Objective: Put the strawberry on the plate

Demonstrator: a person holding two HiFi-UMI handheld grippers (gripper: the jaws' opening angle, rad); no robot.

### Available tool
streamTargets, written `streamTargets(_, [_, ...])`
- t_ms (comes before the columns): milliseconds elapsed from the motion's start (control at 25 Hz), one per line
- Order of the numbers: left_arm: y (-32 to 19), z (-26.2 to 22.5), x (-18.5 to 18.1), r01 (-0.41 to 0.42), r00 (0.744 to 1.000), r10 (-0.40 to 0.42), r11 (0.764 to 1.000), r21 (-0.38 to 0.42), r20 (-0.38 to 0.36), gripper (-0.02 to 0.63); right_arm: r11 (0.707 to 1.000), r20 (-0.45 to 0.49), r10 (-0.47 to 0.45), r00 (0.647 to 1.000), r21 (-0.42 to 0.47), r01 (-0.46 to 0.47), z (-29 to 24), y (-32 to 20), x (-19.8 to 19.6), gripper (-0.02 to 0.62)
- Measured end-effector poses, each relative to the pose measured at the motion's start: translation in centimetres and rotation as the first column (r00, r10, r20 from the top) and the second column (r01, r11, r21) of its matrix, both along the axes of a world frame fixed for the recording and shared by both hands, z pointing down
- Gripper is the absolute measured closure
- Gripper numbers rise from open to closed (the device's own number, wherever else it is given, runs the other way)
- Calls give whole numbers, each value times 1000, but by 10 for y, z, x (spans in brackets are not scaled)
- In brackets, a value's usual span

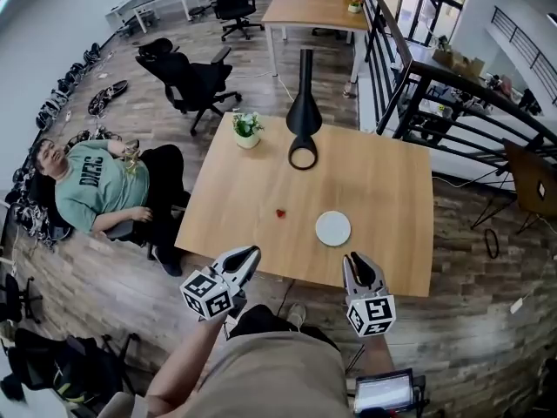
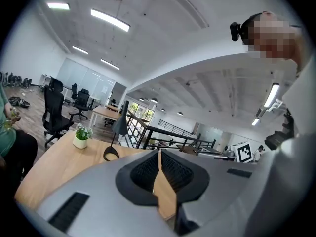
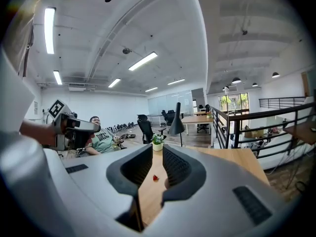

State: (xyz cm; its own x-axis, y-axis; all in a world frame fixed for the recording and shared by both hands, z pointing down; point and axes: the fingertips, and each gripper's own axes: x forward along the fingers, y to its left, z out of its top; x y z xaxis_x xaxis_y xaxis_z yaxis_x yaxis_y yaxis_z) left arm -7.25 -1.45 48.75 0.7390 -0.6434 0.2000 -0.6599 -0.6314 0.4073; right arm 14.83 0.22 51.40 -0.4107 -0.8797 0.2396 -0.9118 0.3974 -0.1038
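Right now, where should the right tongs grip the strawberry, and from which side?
Across its middle, straight from above. The strawberry is small and lies low on the table, apart from the plate, so a side approach would likely scrape the wood.

1. Head view, centre: strawberry (image 1: 281, 213) is a red speck; I can't make out detail.
2. Left gripper view, left edge: seated person (image 2: 15, 154) is cut off.
3. Same view, lower half: left gripper (image 2: 159, 157) hides most of table (image 2: 49, 167).

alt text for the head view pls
A small red strawberry lies on a wooden table, left of an empty white plate. The left gripper and the right gripper hover at the near edge, holding nothing.
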Motion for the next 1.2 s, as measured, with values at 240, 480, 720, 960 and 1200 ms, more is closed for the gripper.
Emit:
streamTargets(240, [7, 16, 4, 20, 998, -19, 999, -28, 66, 601, 999, 15, -26, 1000, -20, 27, 4, 4, 8, 529])
streamTargets(480, [2, 28, 12, 9, 995, -3, 998, -57, 102, 601, 998, 39, -13, 999, -60, 16, 23, 0, 11, 529])
streamTargets(720, [-20, 22, 14, -9, 993, 14, 999, -36, 118, 603, 997, 43, 1, 999, -80, 2, 33, -19, 9, 529])
streamTargets(960, [-56, 38, 0, -16, 994, 22, 998, -54, 102, 601, 996, 23, -5, 1000, -90, 7, 33, -50, -11, 529])
streamTargets(1200, [-100, 37, -17, -37, 995, 42, 998, -50, 93, 601, 993, -33, -34, 999, -111, 30, 33, -98, -42, 529])
